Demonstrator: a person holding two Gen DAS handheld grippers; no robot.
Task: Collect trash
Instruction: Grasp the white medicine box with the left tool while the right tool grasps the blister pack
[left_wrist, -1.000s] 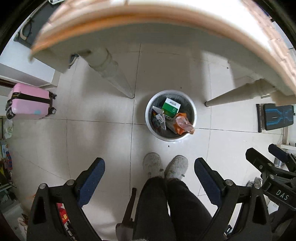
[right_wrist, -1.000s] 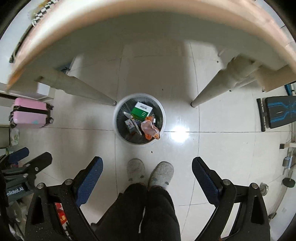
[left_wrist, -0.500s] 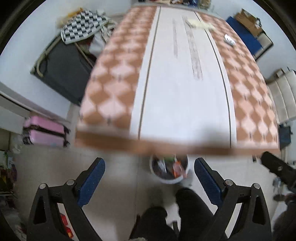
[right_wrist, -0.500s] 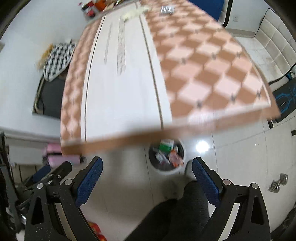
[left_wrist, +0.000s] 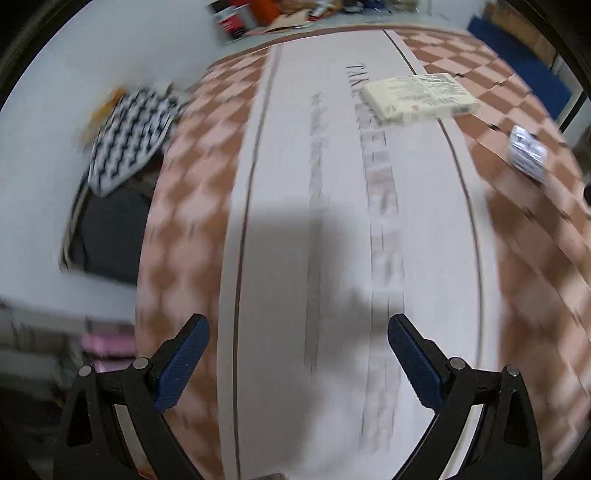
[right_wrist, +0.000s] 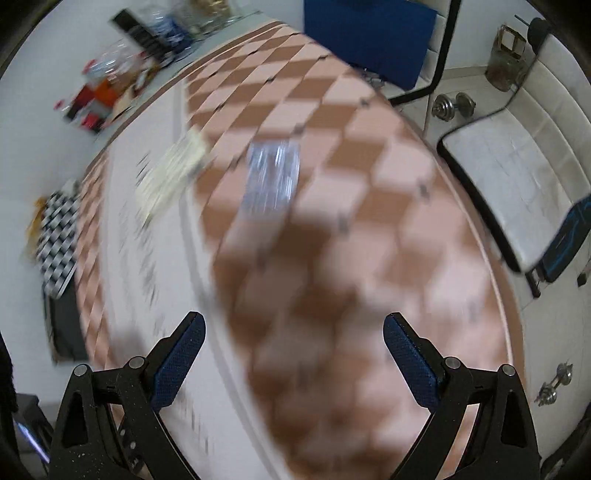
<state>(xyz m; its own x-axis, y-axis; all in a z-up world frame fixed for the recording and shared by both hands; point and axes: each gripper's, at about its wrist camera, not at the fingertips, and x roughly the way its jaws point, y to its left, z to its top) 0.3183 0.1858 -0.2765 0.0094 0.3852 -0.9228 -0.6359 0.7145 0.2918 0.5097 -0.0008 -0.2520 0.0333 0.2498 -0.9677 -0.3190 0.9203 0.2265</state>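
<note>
The tablecloth (left_wrist: 192, 206) is showing a pink and brown checkered pattern along both sides, with a white central band (left_wrist: 332, 229) carrying dark, blurred lettering between thin dark lines; a cream-coloured packet (left_wrist: 419, 98) is bearing small dark print; a blister pack (right_wrist: 273, 179) is gleaming silver; the gripper fingers (left_wrist: 183, 363) are wearing dark blue textured pads on black frames; a cloth (left_wrist: 129, 140) off the table is displaying a black-and-white zigzag pattern.

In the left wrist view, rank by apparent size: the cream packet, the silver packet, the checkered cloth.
1. checkered cloth, off the table's left edge
2. cream packet
3. silver packet, smallest

The cloth and cream packet look close in size; motion blur and differing distance leave that order unsure.
</note>
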